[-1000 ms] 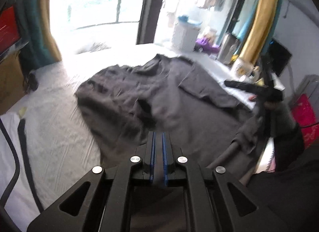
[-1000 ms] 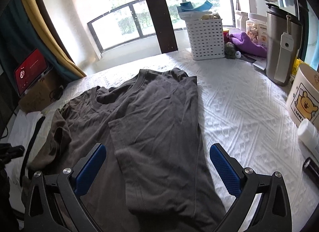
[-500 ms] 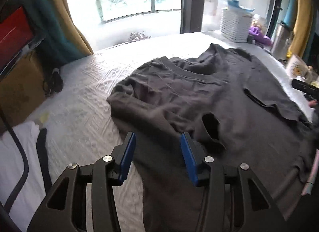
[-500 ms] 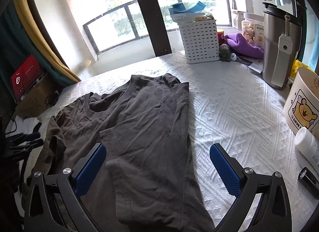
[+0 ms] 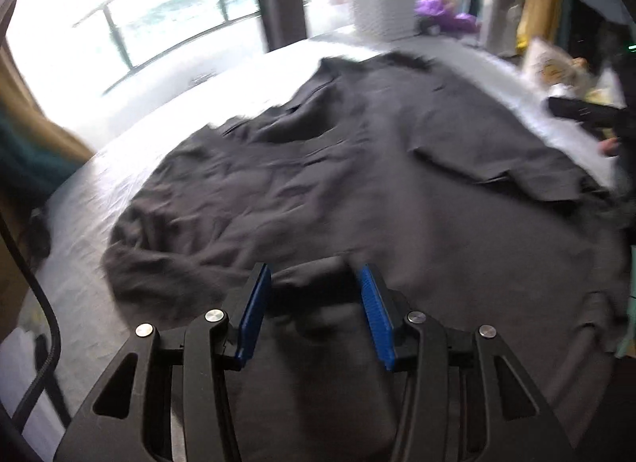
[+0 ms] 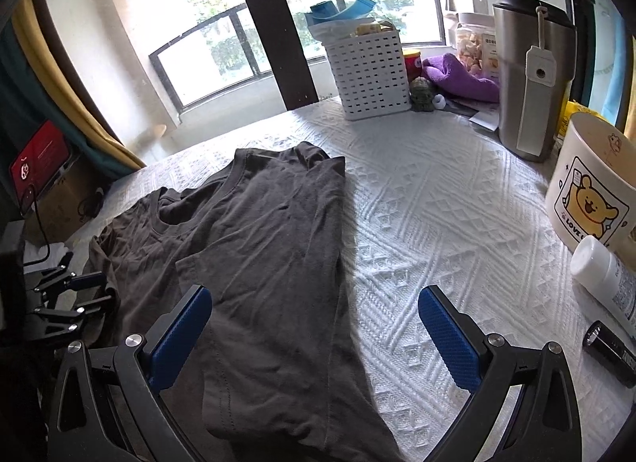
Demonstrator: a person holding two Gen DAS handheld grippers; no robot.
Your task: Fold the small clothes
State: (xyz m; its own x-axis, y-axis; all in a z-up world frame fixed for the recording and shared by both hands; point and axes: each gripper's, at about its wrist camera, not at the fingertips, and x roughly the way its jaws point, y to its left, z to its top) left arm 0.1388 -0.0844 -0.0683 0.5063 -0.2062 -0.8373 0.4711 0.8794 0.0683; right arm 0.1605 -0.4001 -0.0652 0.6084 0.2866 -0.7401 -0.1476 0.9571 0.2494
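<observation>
- One second earlier the left gripper (image 5: pixel 314 303) was pressed shut with its pads together; its jaws now stand partly apart, as they did half a second ago.
- The left wrist view has swung since then: the basket (image 5: pixel 381 0) and the mug (image 5: pixel 546 64), once far off at the right, are now seen at the top right, and the picture is blurred.
- The right gripper (image 6: pixel 314 338) is seen as before, jaws wide apart and nothing between the pads; its view has changed only slightly.
- The shirt (image 6: pixel 254 247) is spread on the white bedspread (image 6: pixel 437 203), on the left half of it, collar toward the window edge; its right side is folded over the middle.
- The left gripper is held over the shirt's near left part; a fold of dark cloth is seen between its blue pads (image 5: pixel 254 315), but whether they touch it cannot be told.
- The right gripper is held above the folded right edge of the shirt, one finger over cloth, the other over bare bedspread.
- Counted: one shirt, two grippers, one basket, one steel tumbler (image 6: pixel 528 80), one mug, one white bottle (image 6: pixel 604 275) and one small black cylinder (image 6: pixel 612 354) along the right edge.
</observation>
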